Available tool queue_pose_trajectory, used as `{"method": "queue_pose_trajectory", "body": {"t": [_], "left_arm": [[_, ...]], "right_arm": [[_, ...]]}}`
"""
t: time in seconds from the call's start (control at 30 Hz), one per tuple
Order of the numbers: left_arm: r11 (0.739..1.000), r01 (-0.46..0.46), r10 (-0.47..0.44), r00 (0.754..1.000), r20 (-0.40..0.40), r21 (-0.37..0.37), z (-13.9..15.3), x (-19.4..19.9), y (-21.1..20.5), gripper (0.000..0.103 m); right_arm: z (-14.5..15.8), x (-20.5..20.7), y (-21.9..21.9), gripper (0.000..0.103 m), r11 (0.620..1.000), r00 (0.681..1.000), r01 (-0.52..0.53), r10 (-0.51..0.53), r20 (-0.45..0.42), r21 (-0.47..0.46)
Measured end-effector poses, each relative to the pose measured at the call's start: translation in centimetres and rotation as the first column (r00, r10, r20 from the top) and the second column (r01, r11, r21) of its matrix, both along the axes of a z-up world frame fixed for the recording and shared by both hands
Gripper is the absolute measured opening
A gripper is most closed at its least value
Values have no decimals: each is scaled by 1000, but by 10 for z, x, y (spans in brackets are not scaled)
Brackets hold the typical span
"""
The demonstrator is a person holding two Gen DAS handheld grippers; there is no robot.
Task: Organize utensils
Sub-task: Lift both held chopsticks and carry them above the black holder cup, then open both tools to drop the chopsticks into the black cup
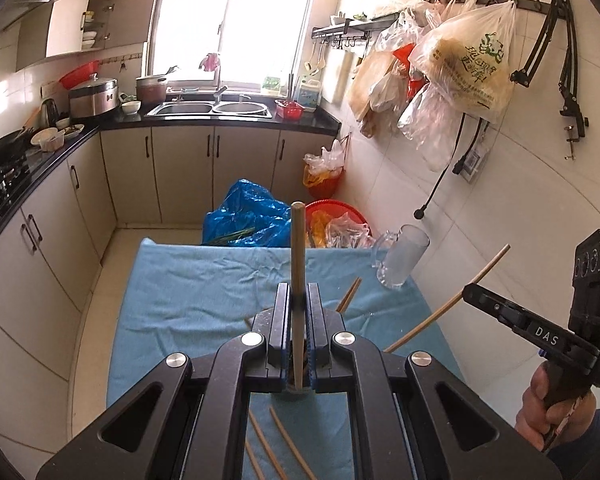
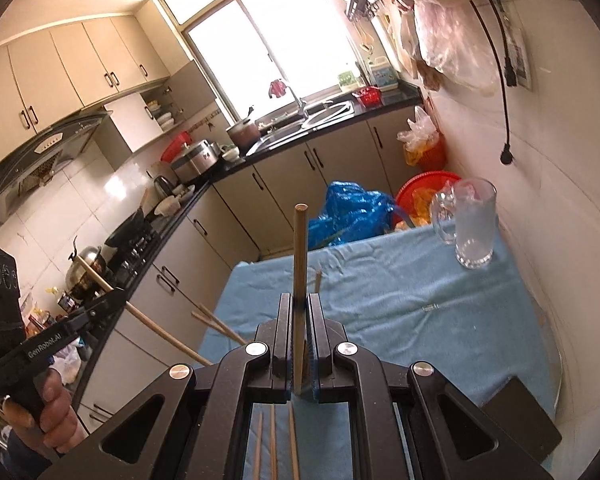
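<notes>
One chopstick (image 1: 298, 264) stands clamped between the closed jaws of the left gripper (image 1: 298, 300), its top end poking forward past the fingertips, above the blue cloth (image 1: 204, 280). A second chopstick (image 2: 300, 268) is pinched the same way in the right gripper (image 2: 299, 304), jaws tight on it. More loose chopsticks (image 1: 276, 444) lie on the cloth beneath and beside the grippers. A glass mug (image 2: 474, 224) stands at the cloth's far right corner, well apart from both.
</notes>
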State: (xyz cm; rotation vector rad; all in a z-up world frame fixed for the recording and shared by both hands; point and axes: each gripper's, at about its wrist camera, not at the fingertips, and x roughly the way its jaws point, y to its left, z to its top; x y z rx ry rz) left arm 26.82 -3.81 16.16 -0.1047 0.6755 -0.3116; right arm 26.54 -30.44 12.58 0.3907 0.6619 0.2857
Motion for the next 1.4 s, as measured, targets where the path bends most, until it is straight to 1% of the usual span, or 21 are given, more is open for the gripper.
{"method": "queue_pose_trajectory", "body": {"t": [0.13, 0.3, 0.53, 0.73, 0.93, 1.17, 1.33, 1.4], "left_arm": [[1000, 6, -6, 1000, -9, 0, -3, 15, -8, 6], [1000, 7, -7, 999, -37, 2, -21, 31, -13, 6], [1000, 13, -12, 995, -102, 6, -51, 49, -20, 6], [1000, 19, -16, 988, -153, 16, -78, 57, -23, 6], [999, 19, -12, 983, -181, 39, -96, 58, -22, 6], [999, 12, -1, 980, -201, 53, -107, 61, -22, 6], [998, 10, 1, 982, -189, 56, -104, 60, -24, 6], [999, 8, 1, 982, -189, 46, -100, 59, -24, 6]], "right_arm": [[-1, 17, 4, 6, 1000, 1000, -1, 1, -10, 13], [-14, 34, 9, 6, 1000, 999, 1, -1, -37, -1], [-44, 55, 20, 6, 1000, 994, -10, 7, -105, -27], [-72, 67, 28, 6, 999, 984, -36, 30, -174, -31], [-96, 77, 35, 6, 998, 971, -56, 49, -233, -26], [-113, 87, 42, 7, 996, 957, -81, 71, -282, -25], [-109, 87, 39, 8, 996, 957, -88, 82, -277, -10], [-105, 84, 37, 8, 996, 959, -86, 82, -271, -5]]}}
